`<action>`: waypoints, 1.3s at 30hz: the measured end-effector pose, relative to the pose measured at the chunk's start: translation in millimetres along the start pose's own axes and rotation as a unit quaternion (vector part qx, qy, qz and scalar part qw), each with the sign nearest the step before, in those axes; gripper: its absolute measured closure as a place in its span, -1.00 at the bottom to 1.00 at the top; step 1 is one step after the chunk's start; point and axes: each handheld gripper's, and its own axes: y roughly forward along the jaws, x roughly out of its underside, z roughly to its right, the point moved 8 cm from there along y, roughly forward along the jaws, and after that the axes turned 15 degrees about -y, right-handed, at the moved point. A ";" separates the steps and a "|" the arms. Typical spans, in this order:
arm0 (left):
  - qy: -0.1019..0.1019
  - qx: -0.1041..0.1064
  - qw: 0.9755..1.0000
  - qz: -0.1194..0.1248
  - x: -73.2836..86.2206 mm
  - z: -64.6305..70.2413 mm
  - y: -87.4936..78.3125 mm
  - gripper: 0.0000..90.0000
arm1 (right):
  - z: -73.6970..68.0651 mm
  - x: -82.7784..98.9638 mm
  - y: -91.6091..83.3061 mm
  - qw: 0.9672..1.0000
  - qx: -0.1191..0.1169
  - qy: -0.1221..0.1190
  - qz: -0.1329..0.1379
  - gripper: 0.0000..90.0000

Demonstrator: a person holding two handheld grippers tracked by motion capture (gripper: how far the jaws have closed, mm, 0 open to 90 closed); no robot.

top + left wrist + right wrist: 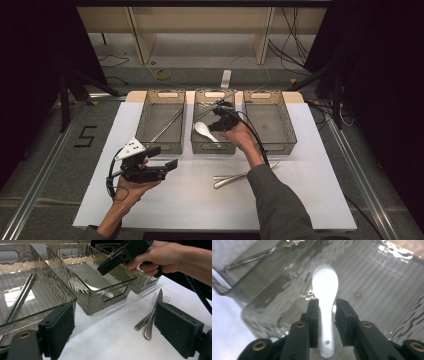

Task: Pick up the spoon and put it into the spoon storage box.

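A white ceramic spoon [205,131] lies in the middle clear bin [212,149], bowl end away from my right gripper [217,125]. In the right gripper view the spoon's [325,285] handle runs between the two black jaws of the right gripper [327,302], which stand slightly apart from it, open. The right hand holds that gripper tilted down into the bin. My left gripper [167,157] hovers over the white table at the left, open wide with nothing between its pads [62,327].
The left bin [160,147] holds metal chopsticks [167,125]. At the right stands a bin [267,145] with nothing in it. A knife [152,315] and a fork [166,298] lie together on the white table surface [200,200] in front of the bins.
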 end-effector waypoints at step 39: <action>-0.001 -0.003 1.000 0.004 -0.7 -0.3 0.0 -0.65 | -80.0 40.6 -61.2 0.992 -0.032 -0.063 0.105 -0.24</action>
